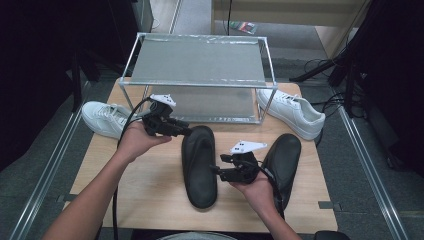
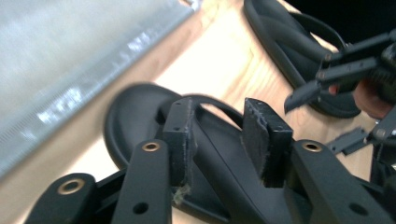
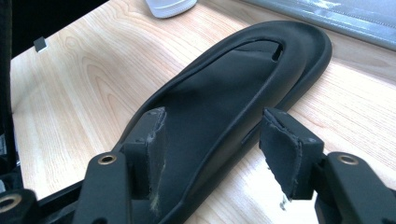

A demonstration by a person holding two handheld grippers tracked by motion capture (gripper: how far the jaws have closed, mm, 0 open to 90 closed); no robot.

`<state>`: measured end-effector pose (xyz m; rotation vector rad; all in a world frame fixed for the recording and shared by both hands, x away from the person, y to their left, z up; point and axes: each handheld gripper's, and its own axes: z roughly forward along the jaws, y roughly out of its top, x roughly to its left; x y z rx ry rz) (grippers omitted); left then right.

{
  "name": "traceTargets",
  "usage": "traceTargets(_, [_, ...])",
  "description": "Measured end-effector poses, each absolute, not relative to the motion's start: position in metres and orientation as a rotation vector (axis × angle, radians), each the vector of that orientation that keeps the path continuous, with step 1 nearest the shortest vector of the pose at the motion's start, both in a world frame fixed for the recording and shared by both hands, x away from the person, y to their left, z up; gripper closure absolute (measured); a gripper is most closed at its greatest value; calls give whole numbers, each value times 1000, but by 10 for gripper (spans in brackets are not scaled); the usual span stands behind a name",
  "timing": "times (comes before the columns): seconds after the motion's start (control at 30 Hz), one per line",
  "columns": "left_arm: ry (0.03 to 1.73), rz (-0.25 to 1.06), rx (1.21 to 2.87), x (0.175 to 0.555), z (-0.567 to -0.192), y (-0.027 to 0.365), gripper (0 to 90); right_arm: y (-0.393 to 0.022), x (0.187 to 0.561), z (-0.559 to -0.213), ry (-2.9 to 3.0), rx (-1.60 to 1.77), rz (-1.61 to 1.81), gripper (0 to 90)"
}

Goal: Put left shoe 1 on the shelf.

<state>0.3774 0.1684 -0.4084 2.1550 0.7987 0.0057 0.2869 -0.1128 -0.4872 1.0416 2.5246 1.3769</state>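
No readable brand, label or writing anywhere; a small multicoloured item on the floor past the table is too blurred to read.

Far left: white sneaker [image 1: 105, 117] on its side at the table's left edge, partly off the wooden tabletop [image 1: 150, 185], just behind the left hand.

Left gripper [image 1: 186, 131] is held level at the toe end of the left black sandal [image 1: 199, 165]. Jaws apart, pads spread. In the left gripper view the sandal [image 2: 154, 121] lies under and beyond the pads; can't see them pressing on it. Strap visible between the pads, contact unclear.

Centre back: metal-framed shelf rack [image 1: 197, 75] with two mesh tiers stands on the far half of the table, directly behind the sandal toes.

Right gripper [image 1: 216, 170] points left at the sandal's right edge near mid-length. Jaws wide. In the right gripper view one pad sits over the footbed, the other outside the rim over bare wood, so the sandal [image 3: 243, 88] edge is between them, not clamped.

Second black sandal [image 1: 282, 160] lies just right of the right hand, angled, partly hidden by the gripper and its cable.

Far right: second white sneaker [image 1: 295, 112], upright beside the rack's right leg.
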Motion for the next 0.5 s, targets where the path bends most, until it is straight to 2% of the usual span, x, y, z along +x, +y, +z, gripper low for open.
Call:
traceTargets(0.1, [790,-18,2138,389,-403,171,808,-112,288,-491,2533,1057,1364,433])
traceTargets(0.3, [782,41,2154,408,-385,171,892,-114,288,-492,2528,1077,1365,428])
traceTargets(0.5, [763,83,2166,426,-365,169,900,-116,290,-495,2505,1113,1360,439])
